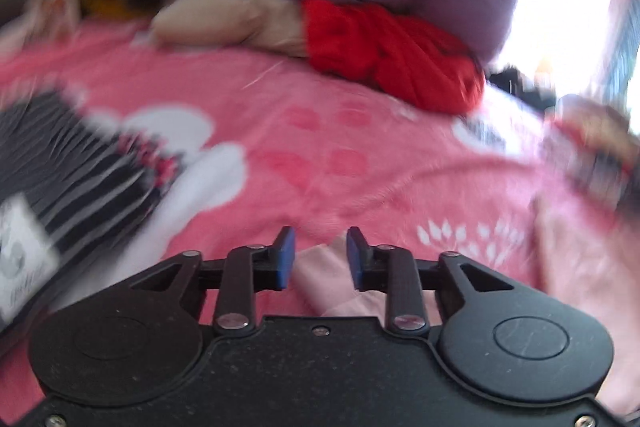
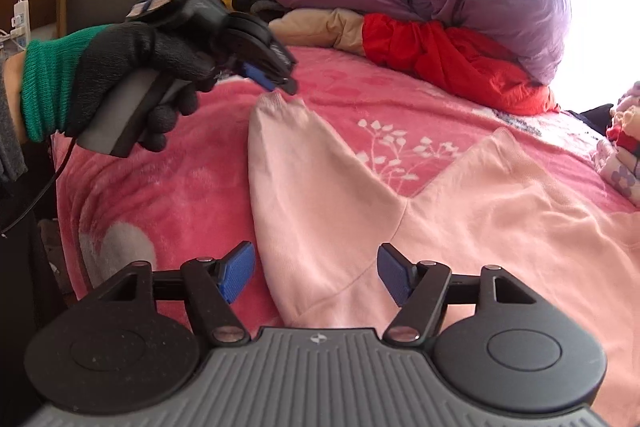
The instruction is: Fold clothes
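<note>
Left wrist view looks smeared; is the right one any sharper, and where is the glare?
Left wrist view: motion blur throughout, pink patterned blanket smeared. Right wrist view: pale pink cotton garment sharp, only the left hand-held gripper blurred. Both: window glare blows out the upper right.

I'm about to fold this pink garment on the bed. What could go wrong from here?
1. The left gripper is open just above the cuff, with no cloth pinched; if it closes there it may miss the cuff or catch the fleecy blanket too.
2. The right gripper is open over the pink garment, which lies loose, so a one-sided pull would likely drag it.
3. The left view is blurred, so aiming by it is unreliable.
</note>
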A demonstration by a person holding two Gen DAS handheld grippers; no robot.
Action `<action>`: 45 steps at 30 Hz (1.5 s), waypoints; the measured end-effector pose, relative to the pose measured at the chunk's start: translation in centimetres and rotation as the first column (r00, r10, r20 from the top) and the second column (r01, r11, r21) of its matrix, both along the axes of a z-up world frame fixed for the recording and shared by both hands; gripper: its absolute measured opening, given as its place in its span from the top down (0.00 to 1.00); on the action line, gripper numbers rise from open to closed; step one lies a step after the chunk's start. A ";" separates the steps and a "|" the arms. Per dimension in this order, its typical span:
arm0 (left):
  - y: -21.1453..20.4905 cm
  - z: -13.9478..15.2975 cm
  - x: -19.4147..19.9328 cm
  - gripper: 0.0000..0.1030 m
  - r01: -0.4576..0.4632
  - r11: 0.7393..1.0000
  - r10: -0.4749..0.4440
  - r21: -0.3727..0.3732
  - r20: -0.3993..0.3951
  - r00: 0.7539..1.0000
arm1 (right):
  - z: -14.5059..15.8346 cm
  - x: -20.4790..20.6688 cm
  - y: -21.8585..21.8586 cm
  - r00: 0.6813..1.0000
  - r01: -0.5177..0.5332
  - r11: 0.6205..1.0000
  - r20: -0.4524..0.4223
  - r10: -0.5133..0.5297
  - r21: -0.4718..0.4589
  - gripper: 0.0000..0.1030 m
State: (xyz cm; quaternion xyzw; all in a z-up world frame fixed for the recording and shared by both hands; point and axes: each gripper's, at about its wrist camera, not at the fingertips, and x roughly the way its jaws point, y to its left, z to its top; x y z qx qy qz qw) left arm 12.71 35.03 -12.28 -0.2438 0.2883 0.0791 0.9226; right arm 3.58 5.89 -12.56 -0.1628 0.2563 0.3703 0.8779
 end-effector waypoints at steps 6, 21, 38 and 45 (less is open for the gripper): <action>1.6 -1.6 -1.3 0.60 0.021 0.973 -0.026 -0.230 -0.015 1.000 | 1.5 4.1 2.5 1.000 -0.004 1.000 -0.016 0.004 0.001 0.49; 2.4 -2.8 0.2 0.60 0.068 0.952 -0.080 -0.297 -0.027 0.996 | 1.0 16.5 12.5 0.958 -0.184 0.983 -0.225 0.176 -0.014 0.52; 4.2 -3.6 -0.7 0.63 0.090 0.920 -0.100 -0.380 -0.007 0.995 | -5.2 26.9 9.6 0.459 0.077 0.914 -0.828 0.322 0.398 0.93; 3.7 -3.5 -0.8 0.96 0.096 0.929 -0.095 -0.357 0.022 0.995 | -6.2 27.2 9.2 0.424 0.101 0.889 -0.827 0.368 0.447 0.92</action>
